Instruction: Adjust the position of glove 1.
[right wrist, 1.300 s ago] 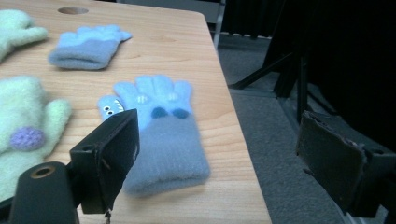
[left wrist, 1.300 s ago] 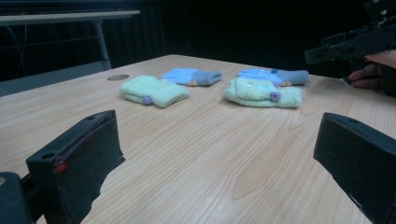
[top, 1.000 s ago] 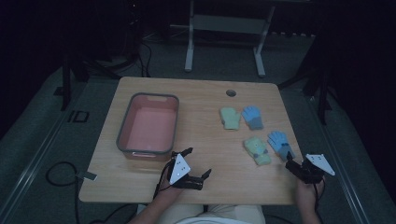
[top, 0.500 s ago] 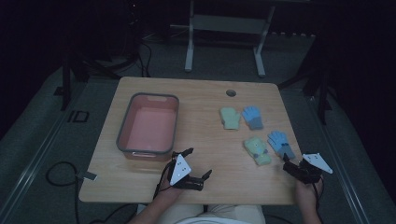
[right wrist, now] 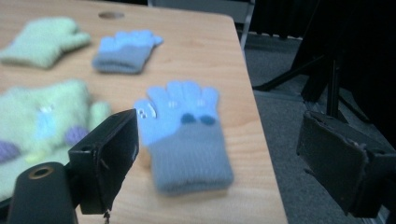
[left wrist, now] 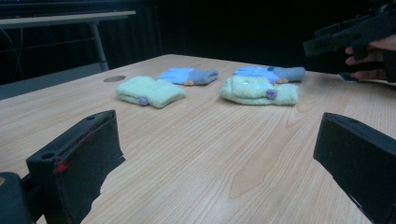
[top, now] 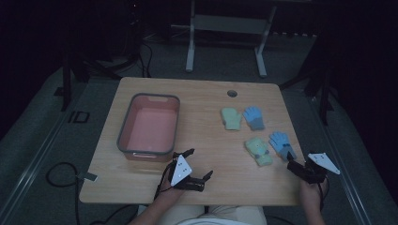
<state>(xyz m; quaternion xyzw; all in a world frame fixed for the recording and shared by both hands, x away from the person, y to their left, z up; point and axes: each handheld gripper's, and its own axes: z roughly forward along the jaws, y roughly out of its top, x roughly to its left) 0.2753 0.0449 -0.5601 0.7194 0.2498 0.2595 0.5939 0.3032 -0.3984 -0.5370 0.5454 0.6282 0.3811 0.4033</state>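
Slightly nearer than a second ago, the right gripper (right wrist: pixel 219 154) has crept toward the near blue glove (right wrist: pixel 187 135) — jaws wide apart, straddling its grey cuff; left gripper (top: pixel 197 165) gapes idle beside the pink tub (top: pixel 126 138).

Two handheld black grippers, left gripper (top: pixel 197 165) and right gripper (top: pixel 292 163) each topped by a pale grey three-cornered plate, blocky matte jaws with round holes, thin dark cable at the left, bare forearms, light trousers.
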